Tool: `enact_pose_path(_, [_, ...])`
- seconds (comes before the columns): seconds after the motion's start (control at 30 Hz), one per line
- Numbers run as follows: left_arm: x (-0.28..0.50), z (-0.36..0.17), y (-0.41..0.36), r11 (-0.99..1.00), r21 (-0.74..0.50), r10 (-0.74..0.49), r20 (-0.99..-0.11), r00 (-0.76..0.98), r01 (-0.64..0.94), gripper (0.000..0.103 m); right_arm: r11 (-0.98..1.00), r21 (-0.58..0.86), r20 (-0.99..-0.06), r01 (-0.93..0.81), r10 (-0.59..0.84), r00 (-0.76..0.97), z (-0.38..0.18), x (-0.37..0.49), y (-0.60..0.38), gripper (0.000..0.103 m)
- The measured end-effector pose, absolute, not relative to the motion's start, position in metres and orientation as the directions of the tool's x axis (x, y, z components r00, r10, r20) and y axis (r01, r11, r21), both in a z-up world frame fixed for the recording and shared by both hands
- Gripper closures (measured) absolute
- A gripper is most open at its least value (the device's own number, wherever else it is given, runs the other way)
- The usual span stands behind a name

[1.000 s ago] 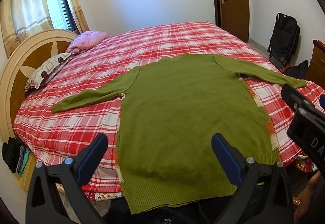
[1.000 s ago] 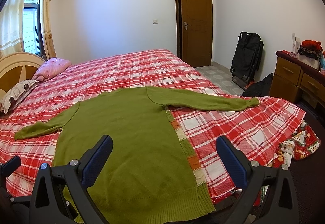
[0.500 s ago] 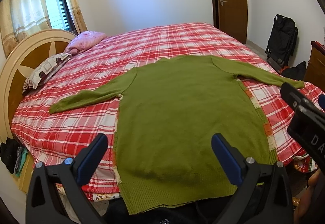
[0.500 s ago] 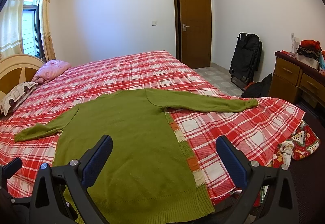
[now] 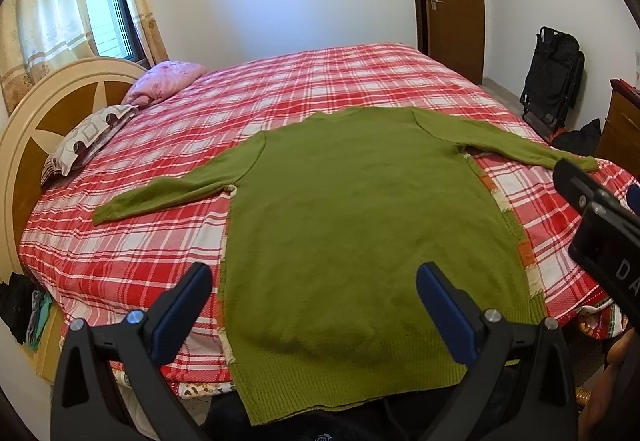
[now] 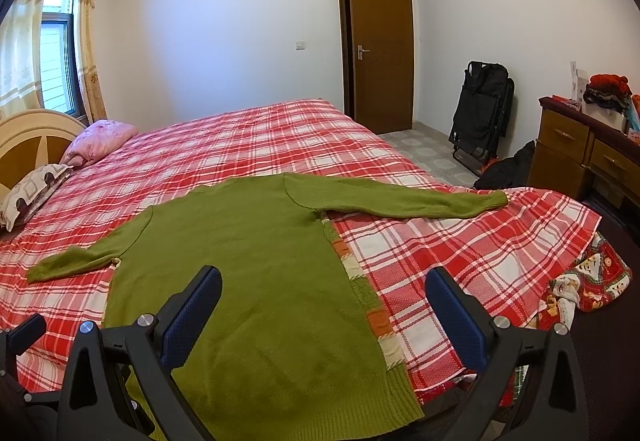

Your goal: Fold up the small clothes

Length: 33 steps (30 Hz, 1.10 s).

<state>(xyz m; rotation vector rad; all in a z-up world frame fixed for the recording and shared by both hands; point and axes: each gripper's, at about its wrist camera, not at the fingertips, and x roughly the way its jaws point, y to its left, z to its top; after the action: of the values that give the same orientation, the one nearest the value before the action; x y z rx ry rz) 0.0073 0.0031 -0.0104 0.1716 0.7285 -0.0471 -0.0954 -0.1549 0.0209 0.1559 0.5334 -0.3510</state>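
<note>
Barely any movement since a second ago, just a slight drift of both views. Bed (image 5: 152, 241) carries the green sweater (image 5: 360, 225), flat, sleeves spread, hem at the near edge. Left gripper (image 5: 314, 295) and right gripper (image 6: 324, 301) hover above the hem, jaws wide, empty.

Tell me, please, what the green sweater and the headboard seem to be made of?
Green sweater: looks like a soft knit, perhaps wool or acrylic; matte fuzzy surface, ribbed hem and cuffs. Headboard: probably wood, cream-painted rim with glossy brown panels that show a sheen.
</note>
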Motion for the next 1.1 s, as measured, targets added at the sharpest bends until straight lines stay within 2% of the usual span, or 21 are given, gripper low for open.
enact_pose_path(0.43, [0.021, -0.026, -0.001, 0.985, 0.130, 0.010, -0.712, 0.702, 0.118, 0.000, 0.922, 0.052, -0.572, 0.384, -0.288, 0.768, 0.002, -0.080, -0.167, 0.001])
enact_pose_path(0.63, [0.039, -0.044, -0.003, 0.983, 0.118, -0.002, -0.767, 0.641, 0.144, 0.000, 0.907, 0.094, -0.634, 0.410, -0.263, 0.727, -0.019, -0.062, -0.195, 0.001])
enact_pose_path(0.7, [0.044, -0.048, -0.002, 0.982, 0.121, -0.001, -0.769, 0.639, 0.147, 0.000, 0.897, 0.134, -0.651, 0.421, -0.241, 0.720, -0.023, -0.055, -0.216, 0.001])
enact_pose_path(0.87, [0.062, -0.039, 0.007, 0.981, 0.140, 0.005, -0.705, 0.709, 0.132, 0.000, 0.822, 0.296, -0.593, 0.487, -0.242, 0.768, -0.013, -0.048, -0.303, 0.001])
enact_pose_path(0.9, [0.068, -0.037, 0.008, 0.982, 0.129, -0.008, -0.700, 0.714, 0.137, 0.000, 0.800, 0.323, -0.602, 0.505, -0.238, 0.762, -0.012, -0.044, -0.321, 0.004])
enact_pose_path(0.93, [0.074, -0.035, 0.009, 0.983, 0.115, -0.024, -0.696, 0.717, 0.144, 0.000, 0.754, 0.371, -0.614, 0.542, -0.238, 0.752, -0.014, -0.040, -0.355, 0.018])
enact_pose_path(1.0, [0.086, -0.035, 0.008, 0.983, 0.096, -0.048, -0.692, 0.721, 0.157, 0.000, 0.676, 0.428, -0.638, 0.600, -0.244, 0.730, -0.020, -0.034, -0.408, 0.035])
enact_pose_path(1.1, [0.100, -0.036, 0.004, 0.980, 0.075, -0.083, -0.688, 0.721, 0.184, 0.000, 0.586, 0.473, -0.670, 0.658, -0.247, 0.700, -0.034, -0.023, -0.480, 0.035])
